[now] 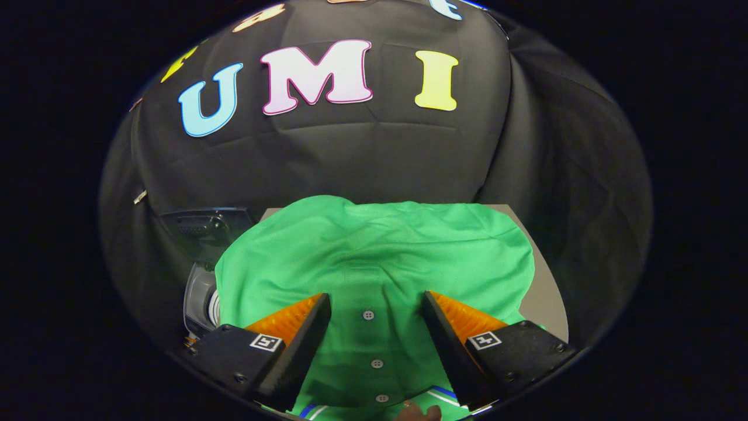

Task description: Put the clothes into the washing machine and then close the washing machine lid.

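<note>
Green shirt (374, 257) spread flat over grey table (546, 301), covering most of it. Washing machine (201, 263) just beside shirt's left edge, partly hidden, lid raised. Gripper (377, 304) above shirt, fingers spread wide, holding nothing. Button placket runs between fingers; white buttons (368, 315) in line.

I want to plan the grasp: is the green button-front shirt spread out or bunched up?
Spread out. The green button-front shirt lies flat over the grey table, its button row straight between the open gripper fingers.
</note>
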### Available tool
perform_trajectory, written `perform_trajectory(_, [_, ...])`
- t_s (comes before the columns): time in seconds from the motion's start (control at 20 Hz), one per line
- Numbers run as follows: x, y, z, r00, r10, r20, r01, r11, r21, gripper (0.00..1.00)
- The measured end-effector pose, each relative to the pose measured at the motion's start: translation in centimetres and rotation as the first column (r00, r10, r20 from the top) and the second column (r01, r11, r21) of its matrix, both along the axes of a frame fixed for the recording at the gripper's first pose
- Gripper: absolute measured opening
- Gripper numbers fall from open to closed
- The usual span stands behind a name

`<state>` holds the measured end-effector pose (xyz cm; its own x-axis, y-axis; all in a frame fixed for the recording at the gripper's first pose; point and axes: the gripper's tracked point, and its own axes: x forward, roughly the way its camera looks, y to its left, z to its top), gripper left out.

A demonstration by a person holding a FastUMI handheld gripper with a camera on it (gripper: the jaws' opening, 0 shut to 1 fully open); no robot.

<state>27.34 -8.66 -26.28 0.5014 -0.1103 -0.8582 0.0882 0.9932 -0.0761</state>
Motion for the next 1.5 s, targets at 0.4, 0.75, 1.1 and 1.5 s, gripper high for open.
perform_trajectory(0.4, [0.5, 0.0, -0.3, 0.996, -0.004, -0.085, 0.005, 1.000, 0.011, 0.68])
perform_trajectory(0.75, [0.9, 0.0, -0.1, 0.998, -0.036, -0.042, 0.039, 0.996, 0.074, 0.05])
perform_trajectory(1.1, [1.3, 0.1, 2.1, 0.995, -0.075, 0.064, 0.064, 0.986, 0.153, 0.05])
perform_trajectory(1.5, [1.4, 2.1, 11.5, 0.951, 0.005, 0.309, -0.030, 0.997, 0.076, 0.05])
